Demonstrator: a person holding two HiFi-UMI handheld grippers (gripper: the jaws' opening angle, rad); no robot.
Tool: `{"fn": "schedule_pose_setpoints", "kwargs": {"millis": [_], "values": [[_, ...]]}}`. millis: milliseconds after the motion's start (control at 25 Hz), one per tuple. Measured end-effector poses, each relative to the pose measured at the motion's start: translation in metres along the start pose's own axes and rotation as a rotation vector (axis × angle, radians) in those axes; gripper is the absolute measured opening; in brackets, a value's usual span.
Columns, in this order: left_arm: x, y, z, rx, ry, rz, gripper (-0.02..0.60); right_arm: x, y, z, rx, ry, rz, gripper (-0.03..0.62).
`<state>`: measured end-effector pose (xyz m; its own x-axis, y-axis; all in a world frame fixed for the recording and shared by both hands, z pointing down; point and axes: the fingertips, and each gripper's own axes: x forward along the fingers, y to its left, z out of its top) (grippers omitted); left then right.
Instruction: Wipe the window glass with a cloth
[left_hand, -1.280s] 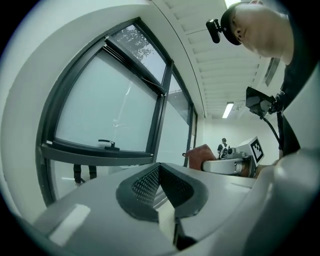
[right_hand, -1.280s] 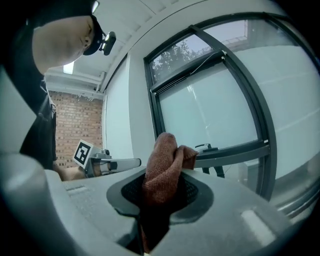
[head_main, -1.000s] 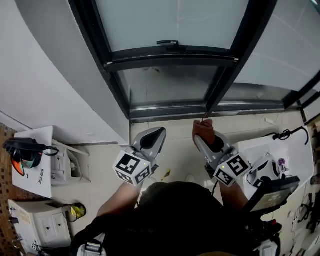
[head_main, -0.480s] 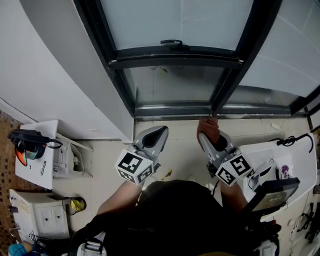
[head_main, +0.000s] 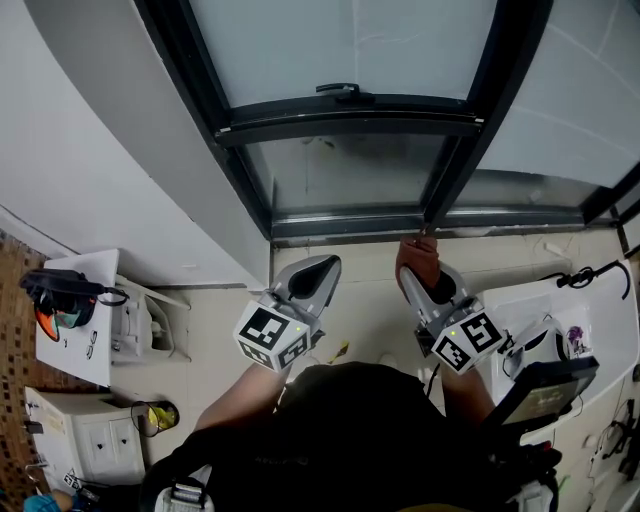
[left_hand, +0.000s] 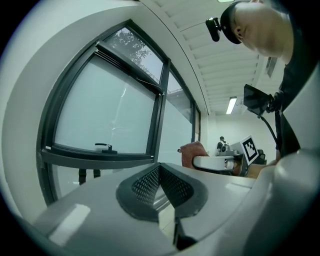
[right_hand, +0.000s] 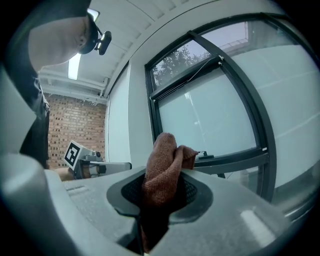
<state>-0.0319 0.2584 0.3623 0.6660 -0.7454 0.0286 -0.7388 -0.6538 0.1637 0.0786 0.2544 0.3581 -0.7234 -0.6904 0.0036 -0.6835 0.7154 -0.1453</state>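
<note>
A dark-framed window with frosted glass fills the top of the head view, its handle on the middle bar. My right gripper is shut on a rust-brown cloth, bunched between its jaws and held short of the lower pane. The right gripper view shows the cloth sticking up from the jaws. My left gripper is shut and empty, level with the right one; the left gripper view shows its pads pressed together.
A white wall curves down the left. White cabinets with goggles stand at the lower left. A white table with cables and a tablet stands at the right. A brick wall shows behind.
Both grippers have barely moved; the head view has shifted slightly, and the cloth stays held just below the window frame.
</note>
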Motion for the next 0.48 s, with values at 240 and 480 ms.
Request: {"fn": "schedule_pose_setpoints", "kwargs": {"millis": [240, 480], "values": [[-0.0009, 0.0023, -0.0006, -0.004, 0.001, -0.002, 0.017, 0.0028, 0.0036, -0.0004, -0.009, 0.006, 0.004, 0.08], [-0.0026, 0.0041, -0.0073, -0.007, 0.017, -0.002, 0.017, 0.0029, 0.0059, -0.005, -0.016, 0.023, 0.014, 0.08]]}}
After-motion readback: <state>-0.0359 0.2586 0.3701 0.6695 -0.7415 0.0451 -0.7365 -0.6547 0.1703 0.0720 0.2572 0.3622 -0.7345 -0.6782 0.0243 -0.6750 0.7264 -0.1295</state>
